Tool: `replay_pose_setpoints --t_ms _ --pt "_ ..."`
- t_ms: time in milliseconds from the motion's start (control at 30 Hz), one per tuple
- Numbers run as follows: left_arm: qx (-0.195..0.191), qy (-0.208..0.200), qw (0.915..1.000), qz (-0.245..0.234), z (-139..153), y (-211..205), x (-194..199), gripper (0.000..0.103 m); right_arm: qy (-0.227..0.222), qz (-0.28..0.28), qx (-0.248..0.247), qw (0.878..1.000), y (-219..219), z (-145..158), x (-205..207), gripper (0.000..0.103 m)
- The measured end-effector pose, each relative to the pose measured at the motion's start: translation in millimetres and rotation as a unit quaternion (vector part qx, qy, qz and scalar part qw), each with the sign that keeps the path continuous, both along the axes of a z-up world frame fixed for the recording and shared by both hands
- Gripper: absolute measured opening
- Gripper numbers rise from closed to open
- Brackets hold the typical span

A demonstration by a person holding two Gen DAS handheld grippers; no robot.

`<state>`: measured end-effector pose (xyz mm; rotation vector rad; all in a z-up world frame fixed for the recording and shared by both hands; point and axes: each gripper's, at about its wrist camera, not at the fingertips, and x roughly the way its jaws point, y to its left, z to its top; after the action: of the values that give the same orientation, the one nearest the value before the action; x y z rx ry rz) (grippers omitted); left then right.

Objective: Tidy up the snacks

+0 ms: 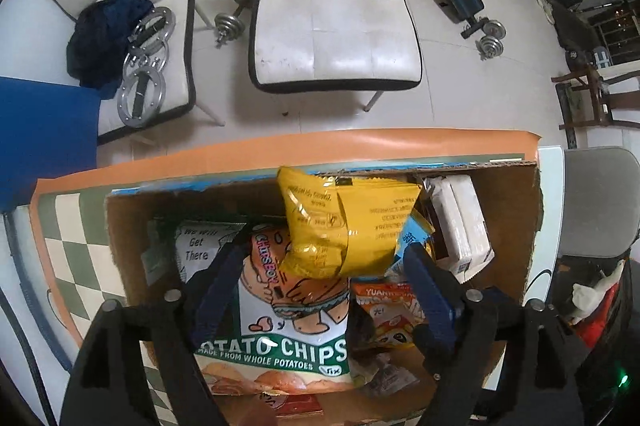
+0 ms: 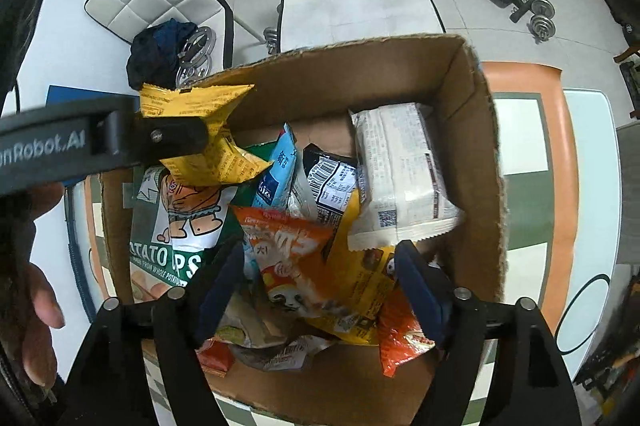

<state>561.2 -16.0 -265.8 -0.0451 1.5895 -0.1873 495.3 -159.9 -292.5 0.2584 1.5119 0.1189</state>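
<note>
Here both sets of fingers stand wide apart over the cardboard box [image 2: 472, 130]. The yellow snack bag [image 1: 344, 226] sits between the left gripper [image 1: 320, 278] fingers, unpinched; the right gripper [image 2: 320, 282] straddles an orange packet [image 2: 288, 258] without gripping.

Left tongs [image 1: 326, 262]: black angular arms, dark blue finger pads [image 1: 430, 290], round silver pivot screws. Right tongs [image 2: 320, 266]: same build. White lettering "onRobot.AI" on the black arm above the cardboard box [image 2: 486, 130].
</note>
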Motion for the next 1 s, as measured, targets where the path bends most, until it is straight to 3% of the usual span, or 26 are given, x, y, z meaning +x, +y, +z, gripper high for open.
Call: replay_pose_setpoints --t_ms 233,300,367,767,1000 --pt "-0.003 -0.027 0.9996 -0.001 14.8 11.0 -25.8 0.083 -0.018 0.009 -0.033 0.999 -6.3 19.5 -16.0 0.096" --pt "0.001 -0.041 0.9992 0.003 18.4 15.8 -35.9 0.098 -0.026 0.008 -0.039 0.999 -8.9 25.3 -24.1 0.098" --pt "0.008 -0.058 0.9983 0.007 21.6 20.6 -46.6 0.102 -0.033 0.011 -0.045 0.998 -10.0 30.8 -32.5 0.1" --pt "0.013 -0.111 0.9933 0.029 37.2 41.0 -117.8 0.102 -0.078 0.016 -0.073 0.994 -7.9 54.8 -81.1 0.101" --pt "0.016 -0.166 0.9845 0.055 60.9 48.3 -165.6 0.102 -0.114 0.015 -0.079 0.99 -5.6 74.5 -122.5 0.102"
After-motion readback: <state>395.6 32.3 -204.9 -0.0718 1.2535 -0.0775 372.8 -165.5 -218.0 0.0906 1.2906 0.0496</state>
